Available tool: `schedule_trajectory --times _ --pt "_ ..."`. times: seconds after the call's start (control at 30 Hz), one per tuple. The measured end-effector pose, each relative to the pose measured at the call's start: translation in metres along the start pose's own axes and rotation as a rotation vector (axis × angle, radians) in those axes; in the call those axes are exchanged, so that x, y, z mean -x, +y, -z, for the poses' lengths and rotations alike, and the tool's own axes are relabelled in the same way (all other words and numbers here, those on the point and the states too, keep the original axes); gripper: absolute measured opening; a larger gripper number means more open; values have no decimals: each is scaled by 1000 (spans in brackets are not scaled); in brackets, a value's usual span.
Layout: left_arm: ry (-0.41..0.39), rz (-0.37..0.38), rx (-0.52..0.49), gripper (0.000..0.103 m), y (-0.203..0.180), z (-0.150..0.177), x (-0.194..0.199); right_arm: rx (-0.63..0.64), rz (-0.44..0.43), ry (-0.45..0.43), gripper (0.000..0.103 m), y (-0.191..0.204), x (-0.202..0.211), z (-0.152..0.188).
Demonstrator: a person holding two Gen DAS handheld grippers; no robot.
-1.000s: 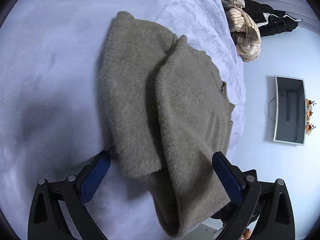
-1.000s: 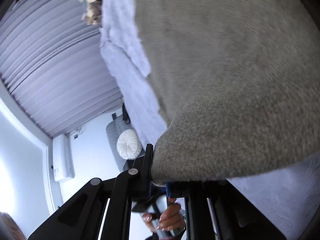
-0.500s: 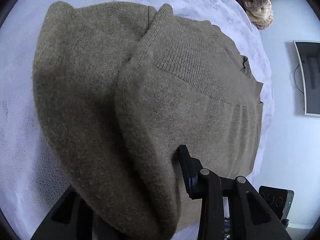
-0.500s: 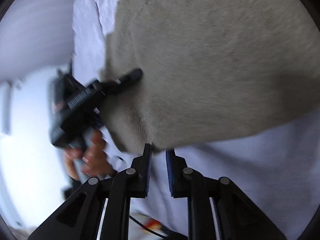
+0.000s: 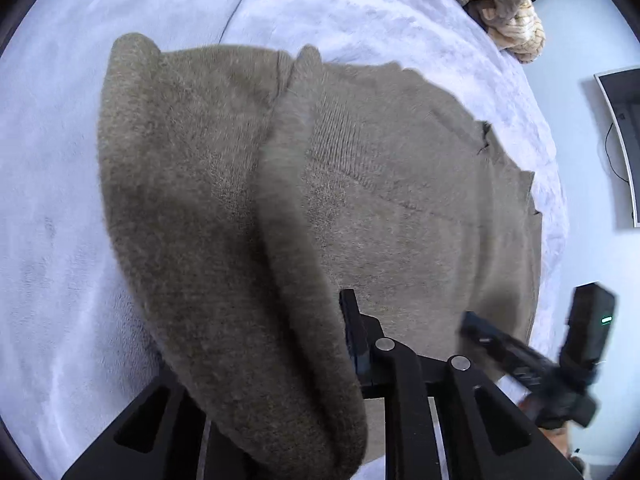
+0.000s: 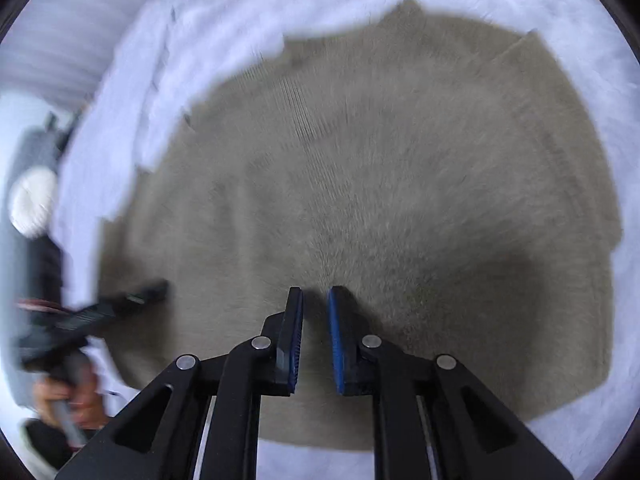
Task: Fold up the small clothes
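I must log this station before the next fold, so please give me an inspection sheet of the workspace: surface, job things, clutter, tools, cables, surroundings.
Surface: pale lilac plush blanket, lightly creased.
Job's things: one olive-brown knit sweater lying on the blanket, a thick fold running toward the left tool.
Clutter: striped cream garment bunched at the blanket's far edge, dark clothing behind it.
Grippers: left tool shut on the sweater's fold, only one finger visible; right tool above the sweater, a small gap between its pads, nothing in it.
Cables: a thin wire by the wall screen.
Surroundings: pleated curtain, round white cushion on a grey seat.
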State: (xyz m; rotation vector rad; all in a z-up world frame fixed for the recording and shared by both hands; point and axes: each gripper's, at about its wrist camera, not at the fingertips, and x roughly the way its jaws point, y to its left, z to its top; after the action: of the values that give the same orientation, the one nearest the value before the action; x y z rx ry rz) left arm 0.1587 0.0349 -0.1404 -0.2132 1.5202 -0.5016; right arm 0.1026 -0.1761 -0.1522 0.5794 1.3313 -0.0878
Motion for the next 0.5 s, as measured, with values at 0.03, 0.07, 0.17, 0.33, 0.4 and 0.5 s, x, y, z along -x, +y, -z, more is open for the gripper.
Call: schedule_trajectory --times 0.03,0.07,0.17,0.33,0.4,0.5 --pt "-16 7 -5 19 -7 0 7 43 32 5 14 3 -12 1" --pt "-36 19 -16 19 -16 1 16 80 54 -12 14 8 -13 2" --pt "-83 40 -78 19 -52 -1 36 149 74 -10 15 20 -8 1" --pt "-112 50 -240 19 -140 -5 47 -17 -215 8 15 -19 24 -7" --pt "-94 61 -308 19 -180 -6 37 -69 -266 -34 15 -45 44 -8" --pt "-65 33 -442 19 -240 -3 6 -161 -325 -92 21 -87 70 -10"
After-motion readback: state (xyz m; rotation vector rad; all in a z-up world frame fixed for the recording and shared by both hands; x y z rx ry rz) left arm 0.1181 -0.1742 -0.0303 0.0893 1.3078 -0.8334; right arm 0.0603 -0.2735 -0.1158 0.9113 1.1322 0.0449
